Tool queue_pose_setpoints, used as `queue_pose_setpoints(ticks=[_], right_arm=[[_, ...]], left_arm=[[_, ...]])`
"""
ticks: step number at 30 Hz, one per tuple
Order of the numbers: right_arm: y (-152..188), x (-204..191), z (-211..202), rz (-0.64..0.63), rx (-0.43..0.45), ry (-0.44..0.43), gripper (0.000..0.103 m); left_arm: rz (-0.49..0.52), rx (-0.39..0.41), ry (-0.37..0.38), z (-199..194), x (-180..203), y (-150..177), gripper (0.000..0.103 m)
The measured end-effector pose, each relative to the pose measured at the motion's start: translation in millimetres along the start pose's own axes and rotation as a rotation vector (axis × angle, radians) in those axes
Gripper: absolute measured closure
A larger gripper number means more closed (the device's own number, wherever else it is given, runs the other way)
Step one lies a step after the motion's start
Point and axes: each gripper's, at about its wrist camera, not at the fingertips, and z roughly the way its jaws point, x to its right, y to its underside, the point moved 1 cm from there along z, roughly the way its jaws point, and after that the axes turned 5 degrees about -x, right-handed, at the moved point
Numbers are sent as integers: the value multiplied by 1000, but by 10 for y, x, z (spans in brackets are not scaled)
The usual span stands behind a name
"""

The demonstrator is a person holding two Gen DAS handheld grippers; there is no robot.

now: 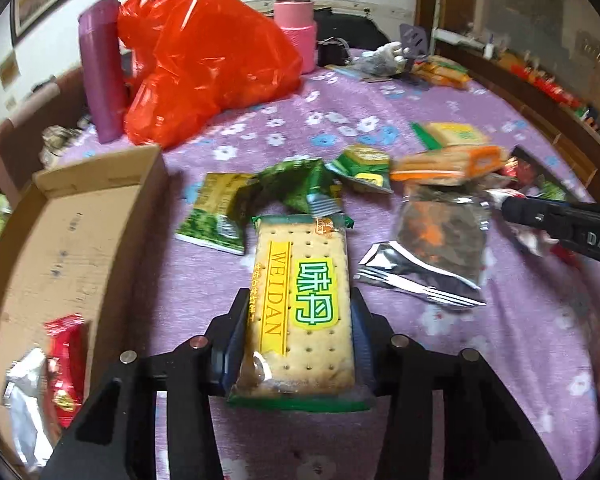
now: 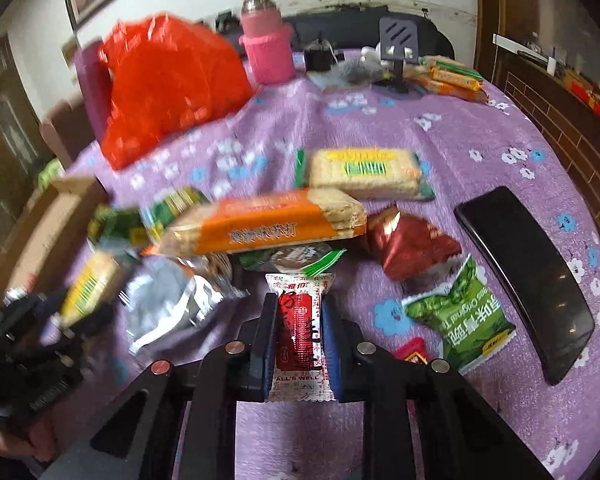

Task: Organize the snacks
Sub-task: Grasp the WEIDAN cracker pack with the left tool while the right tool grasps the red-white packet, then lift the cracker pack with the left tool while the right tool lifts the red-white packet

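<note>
Snacks lay scattered over the purple flowered tabletop [image 1: 500,340]. Left hand-held gripper [image 1: 298,312] was clamped on a WEIDAN cracker pack [image 1: 300,312], just right of the cardboard box [image 1: 72,248], which held a red packet [image 1: 66,368]. Right hand-held gripper [image 2: 298,340] was pinched tight on a small red-and-white snack packet [image 2: 300,336]. Orange biscuit pack [image 2: 260,224], silver pouch [image 2: 168,308] and green pea bag [image 2: 460,316] sat nearby. Red plastic bag [image 1: 204,60] stood at the back.
</note>
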Motion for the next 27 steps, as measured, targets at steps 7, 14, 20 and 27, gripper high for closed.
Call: queue_pose_setpoints(ticks=[7, 14, 20, 27], right_arm=[[-52, -63, -123, 17, 93, -84, 81], [-53, -100, -117, 6, 99, -81, 81], [-54, -78, -140, 10, 110, -89, 81], [-48, -95, -147, 7, 114, -93, 81]], left_arm=[[38, 97, 68, -221, 121, 14, 58], [10, 102, 81, -221, 69, -14, 58], [1, 105, 81, -215, 50, -17, 58], [-11, 113, 91, -231, 25, -20, 58]])
